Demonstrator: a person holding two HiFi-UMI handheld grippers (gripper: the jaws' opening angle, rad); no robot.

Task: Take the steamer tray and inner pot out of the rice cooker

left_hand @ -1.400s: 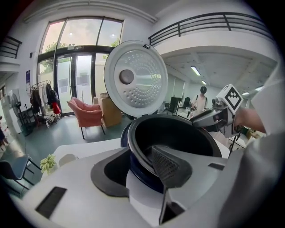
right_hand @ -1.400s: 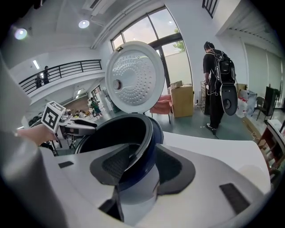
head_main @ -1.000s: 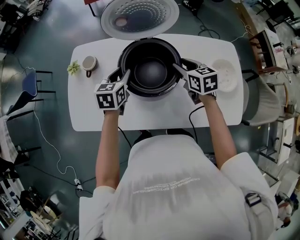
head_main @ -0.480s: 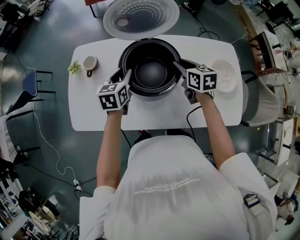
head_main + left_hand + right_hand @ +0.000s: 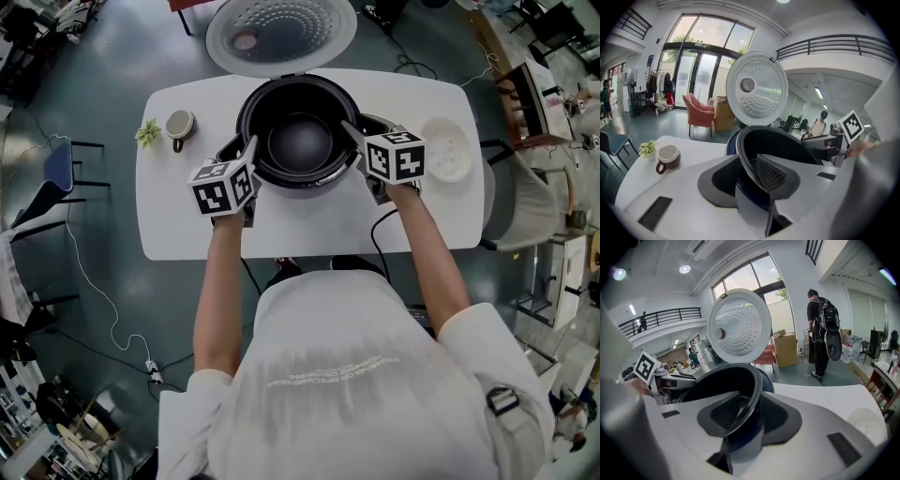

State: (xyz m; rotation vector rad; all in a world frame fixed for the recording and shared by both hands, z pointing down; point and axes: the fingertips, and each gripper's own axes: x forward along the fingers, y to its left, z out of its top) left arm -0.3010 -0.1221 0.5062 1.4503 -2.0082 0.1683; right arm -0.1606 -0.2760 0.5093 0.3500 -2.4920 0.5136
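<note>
Two grips on one rim: left tongs (image 5: pixel 240 146) and right tongs (image 5: pixel 359 129) clamp opposite sides of the inner pot (image 5: pixel 300 141), which sits in the open rice cooker (image 5: pixel 731 144) on the bench (image 5: pixel 187 216). The left jaws have just been closing, the right jaws opening slightly.

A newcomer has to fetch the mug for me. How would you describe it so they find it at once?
On the white table, look left of the open rice cooker, toward the table's left end. The mug stands there beside a small green plant. It is the only cup on the table, brown outside with a handle and pale inside.
</note>
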